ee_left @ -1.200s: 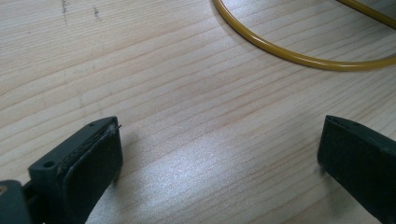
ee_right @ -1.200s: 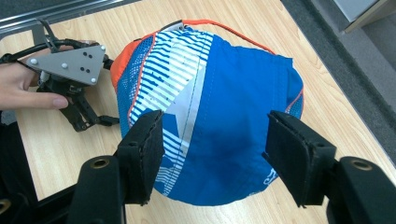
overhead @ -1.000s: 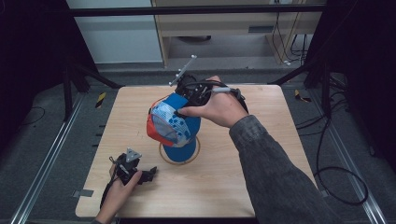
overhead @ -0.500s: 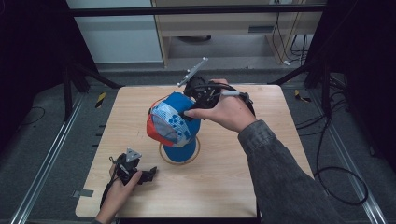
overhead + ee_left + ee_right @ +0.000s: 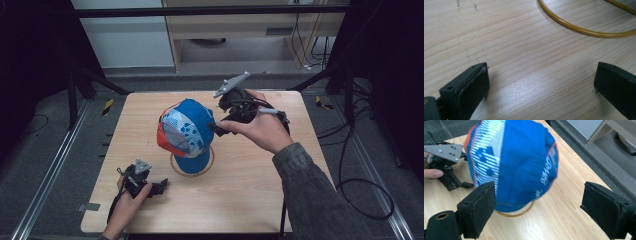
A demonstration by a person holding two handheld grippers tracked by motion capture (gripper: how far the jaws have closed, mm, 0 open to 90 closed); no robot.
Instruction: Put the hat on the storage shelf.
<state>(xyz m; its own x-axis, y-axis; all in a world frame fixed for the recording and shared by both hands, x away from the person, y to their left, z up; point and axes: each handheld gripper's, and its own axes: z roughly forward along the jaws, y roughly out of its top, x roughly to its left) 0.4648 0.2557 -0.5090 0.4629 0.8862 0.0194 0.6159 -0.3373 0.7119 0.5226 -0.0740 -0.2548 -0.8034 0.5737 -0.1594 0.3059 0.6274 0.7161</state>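
Left side of the wooden table (image 5: 240, 200): left gripper (image 5: 159, 187) rests low on the near-left part of the surface, held in the left hand (image 5: 127, 200); its jaws stand wide apart with nothing but bare wood between them in the left gripper view, and the yellow ring base (image 5: 584, 30) curves across just beyond. Centre: blue cap (image 5: 187, 132) with a white-patterned panel and orange trim sits on a stand rising from that ring, crown up, brim hanging down toward the near edge over the ring. Right: right gripper (image 5: 216, 126) in the right hand (image 5: 262, 130) sits just off the cap's right flank, close, but contact can't be judged from above. Its jaws have just been opening; in the right gripper view they stand released and well apart, the cap (image 5: 519, 165) lying ahead and to the left of the gap, no fabric between the pads. Judgement: the right gripper is by far the nearer one; the cap lies to its left, and any re-grip means closing back toward the crown's side.
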